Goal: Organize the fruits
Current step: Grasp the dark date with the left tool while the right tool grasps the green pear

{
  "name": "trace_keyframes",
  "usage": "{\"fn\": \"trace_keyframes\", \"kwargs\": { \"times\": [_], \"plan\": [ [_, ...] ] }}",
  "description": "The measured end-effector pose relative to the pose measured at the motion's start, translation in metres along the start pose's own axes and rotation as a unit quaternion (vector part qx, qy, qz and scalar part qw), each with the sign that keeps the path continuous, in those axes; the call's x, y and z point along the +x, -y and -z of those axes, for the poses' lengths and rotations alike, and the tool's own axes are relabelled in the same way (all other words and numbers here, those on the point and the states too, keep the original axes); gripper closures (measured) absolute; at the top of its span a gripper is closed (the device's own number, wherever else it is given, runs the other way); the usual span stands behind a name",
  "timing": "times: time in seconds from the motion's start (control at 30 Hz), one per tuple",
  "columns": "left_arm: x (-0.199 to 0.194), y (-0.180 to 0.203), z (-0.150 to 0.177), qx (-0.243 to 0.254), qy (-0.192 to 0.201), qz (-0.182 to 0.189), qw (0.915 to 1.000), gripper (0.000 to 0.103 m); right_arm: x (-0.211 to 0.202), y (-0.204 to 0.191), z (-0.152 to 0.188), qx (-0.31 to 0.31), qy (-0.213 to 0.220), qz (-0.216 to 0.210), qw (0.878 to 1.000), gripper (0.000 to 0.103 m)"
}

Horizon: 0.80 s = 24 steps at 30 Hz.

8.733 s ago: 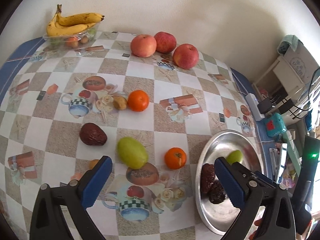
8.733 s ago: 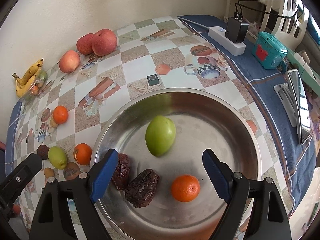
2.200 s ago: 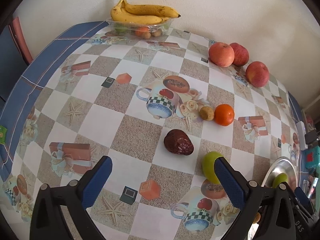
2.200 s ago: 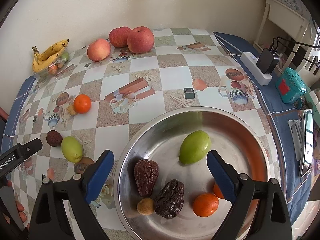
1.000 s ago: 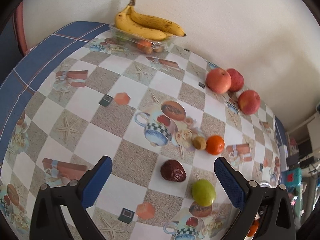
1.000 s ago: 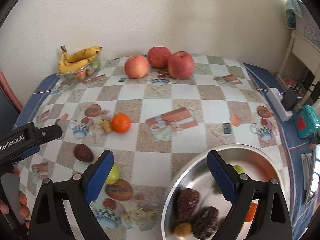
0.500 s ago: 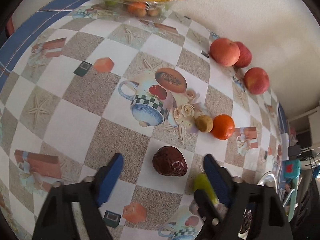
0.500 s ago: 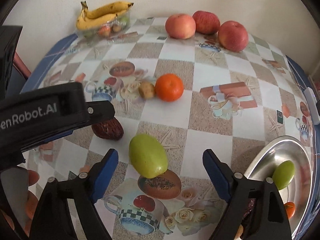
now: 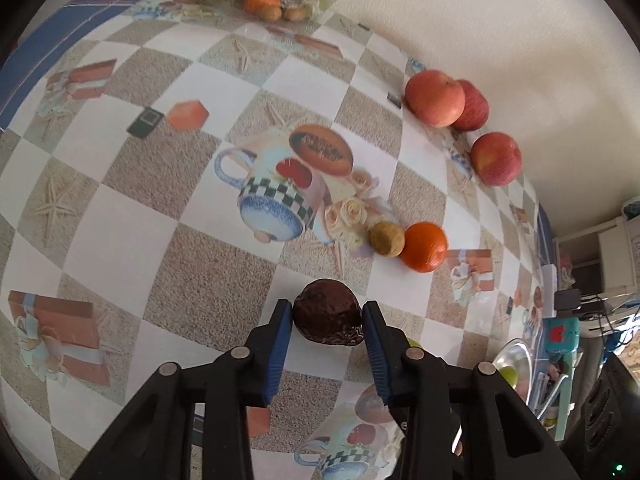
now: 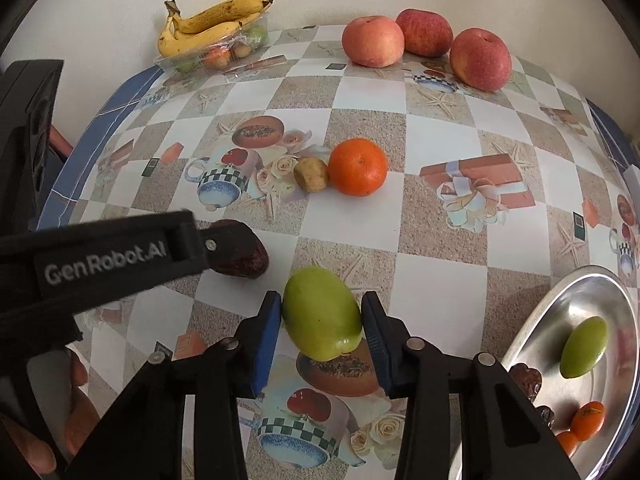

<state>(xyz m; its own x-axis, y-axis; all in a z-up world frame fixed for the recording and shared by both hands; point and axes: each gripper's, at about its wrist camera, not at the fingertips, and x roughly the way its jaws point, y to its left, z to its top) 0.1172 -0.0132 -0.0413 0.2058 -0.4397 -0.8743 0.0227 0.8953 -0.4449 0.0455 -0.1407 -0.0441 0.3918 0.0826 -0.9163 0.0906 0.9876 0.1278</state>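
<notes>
Soft daylight, even and bright, with strong fisheye bending in both of your wrist views.

You get diffuse light with only faint shadows under the fruit; a broad soft shadow lies on the wall [image 9: 540, 60] at upper right. The metal bowl [image 10: 592, 292] shows a pale sheen, no harsh glare. The tablecloth [image 9: 120, 168] checks curve hard toward the dark circular corners. Your left view is slightly soft; the bowl's right edge blurs in the right view.

Bare tablecloth [image 10: 436, 264] lies open between the green fruit [image 10: 320, 316] and the metal bowl [image 10: 560, 308]. Ahead, an orange [image 10: 358, 167] and a small brown fruit [image 10: 311, 174] sit touching; three apples [image 10: 424, 40] line the wall
</notes>
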Motion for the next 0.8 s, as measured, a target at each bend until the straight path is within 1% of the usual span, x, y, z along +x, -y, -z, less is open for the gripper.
{"fn": "trace_keyframes", "kwargs": {
  "times": [0.23,0.37,0.7,0.8],
  "plan": [
    [-0.015,-0.001,-0.003,-0.004,0.011,0.009,0.9999,0.065,-0.021,0.006,0.001,0.009,0.020,0.002,1.000,0.060],
    [-0.018,-0.001,-0.001,-0.004,0.012,0.006,0.9999,0.065,-0.029,0.007,0.003,0.007,0.026,0.007,1.000,0.060],
    [-0.025,0.011,0.002,0.015,0.021,0.003,0.9997,0.065,-0.038,0.015,0.006,0.011,0.035,0.015,0.999,0.060],
    [-0.027,0.018,0.005,0.028,0.023,0.002,0.9993,0.065,-0.042,0.022,0.007,0.018,0.038,0.017,0.999,0.060]
  ]
}}
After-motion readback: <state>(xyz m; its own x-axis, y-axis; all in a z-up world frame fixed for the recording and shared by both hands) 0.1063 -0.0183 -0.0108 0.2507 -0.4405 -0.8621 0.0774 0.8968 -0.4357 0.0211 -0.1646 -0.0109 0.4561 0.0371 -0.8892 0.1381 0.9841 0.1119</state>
